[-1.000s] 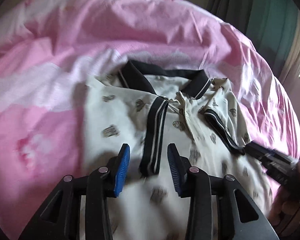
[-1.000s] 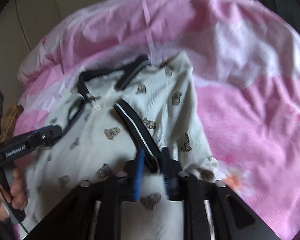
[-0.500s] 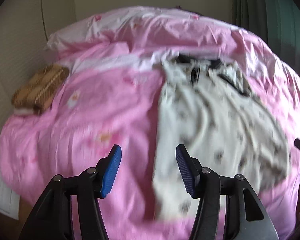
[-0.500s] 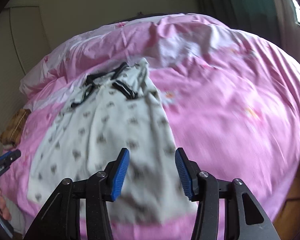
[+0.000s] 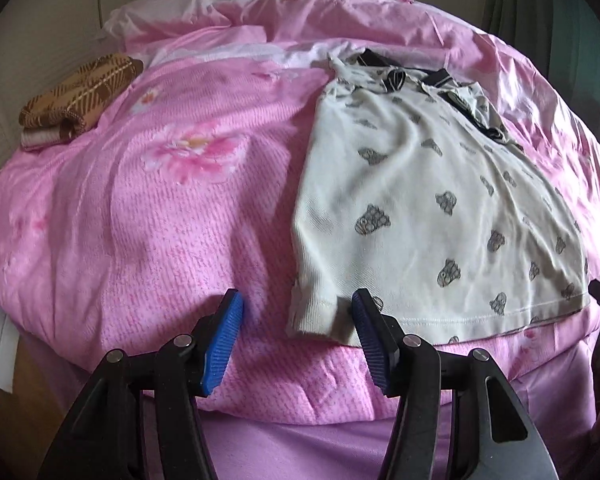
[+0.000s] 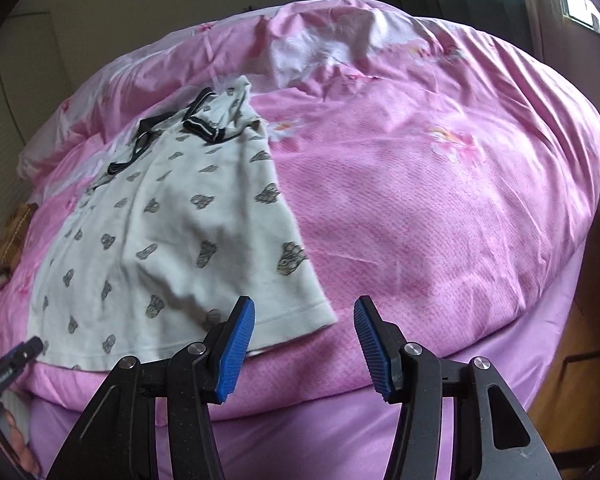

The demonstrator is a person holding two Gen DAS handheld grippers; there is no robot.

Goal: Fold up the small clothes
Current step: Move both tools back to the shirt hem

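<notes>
The cream short-sleeved polo shirt printed with small grey bear heads and trimmed in black (image 5: 428, 208) lies flat on the bed's pink flowered quilt (image 5: 148, 208). Both sleeves are turned in over the chest, so the side folds look done; by my reading the fold from hem up to collar is still left.

At far left, a folded brown checked cloth (image 5: 80, 96) sits near the pillow end, well apart from the shirt.

The left tool (image 5: 298, 334) has just been opening and now stands about half wide, nothing between its blue pads; the shirt's near left hem corner lies just beyond its right pad.

The right tool (image 6: 303, 344) likewise has just opened, empty, with the right hem corner just beyond its left pad.
</notes>
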